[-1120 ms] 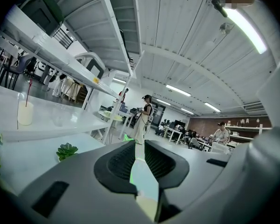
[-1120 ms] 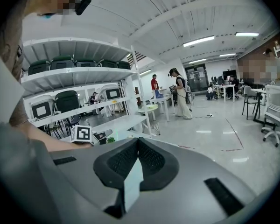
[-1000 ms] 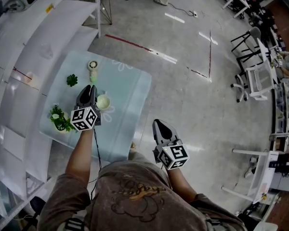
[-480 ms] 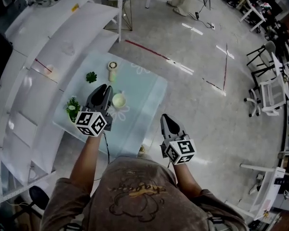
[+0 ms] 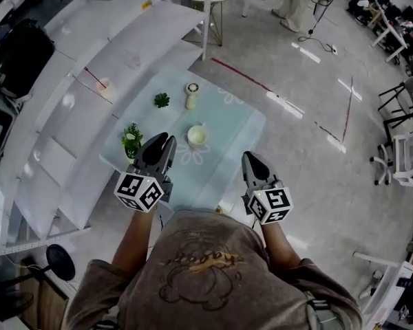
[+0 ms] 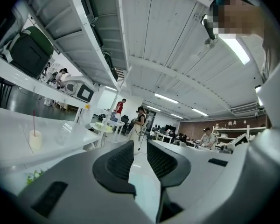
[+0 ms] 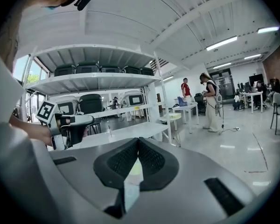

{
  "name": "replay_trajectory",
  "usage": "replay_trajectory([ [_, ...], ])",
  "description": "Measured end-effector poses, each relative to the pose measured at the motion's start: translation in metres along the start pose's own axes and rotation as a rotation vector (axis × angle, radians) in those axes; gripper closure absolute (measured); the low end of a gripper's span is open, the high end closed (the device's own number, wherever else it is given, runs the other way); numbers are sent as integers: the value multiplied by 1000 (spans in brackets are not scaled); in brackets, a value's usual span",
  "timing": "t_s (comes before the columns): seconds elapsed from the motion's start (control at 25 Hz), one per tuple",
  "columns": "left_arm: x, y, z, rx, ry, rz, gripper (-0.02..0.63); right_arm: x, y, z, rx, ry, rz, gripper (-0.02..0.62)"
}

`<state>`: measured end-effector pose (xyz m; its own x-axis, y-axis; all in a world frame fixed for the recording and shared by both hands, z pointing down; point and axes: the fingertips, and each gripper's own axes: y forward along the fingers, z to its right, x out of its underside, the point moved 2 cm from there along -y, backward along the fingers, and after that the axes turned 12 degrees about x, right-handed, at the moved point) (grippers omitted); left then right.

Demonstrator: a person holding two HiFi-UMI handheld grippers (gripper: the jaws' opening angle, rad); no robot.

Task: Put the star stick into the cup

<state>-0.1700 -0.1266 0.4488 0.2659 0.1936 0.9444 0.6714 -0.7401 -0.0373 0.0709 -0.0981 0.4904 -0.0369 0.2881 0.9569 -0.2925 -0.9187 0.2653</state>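
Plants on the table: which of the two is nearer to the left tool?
The bigger plant at the table's left edge, just beside the left tool. The smaller plant stands farther back, beyond the tool's tip.

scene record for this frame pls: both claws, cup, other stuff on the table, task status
left claw: jaws apart, nothing between; over the table's near-left part
right claw: jaws together, empty; by the table's right edge
cup: upright, mid-table, clear of both claws
plants: small green plant at the far side; potted plant at the left edge
star stick: in neither claw; possibly the pale upright item at the far side, too small to tell
task status: stick not yet picked up
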Motion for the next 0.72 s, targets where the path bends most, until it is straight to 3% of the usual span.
replay_trajectory([
  [0.36,17,-42,8,-129,51,-32,542,0,6,-23,-87,-35,5,591],
  [0.52,25,-48,11,-149,58,-48,582,4,7,-28,-112,-43,4,591],
  [0.72,23,-51,18,-154,58,-37,584,7,5,-28,-127,-47,0,592],
])
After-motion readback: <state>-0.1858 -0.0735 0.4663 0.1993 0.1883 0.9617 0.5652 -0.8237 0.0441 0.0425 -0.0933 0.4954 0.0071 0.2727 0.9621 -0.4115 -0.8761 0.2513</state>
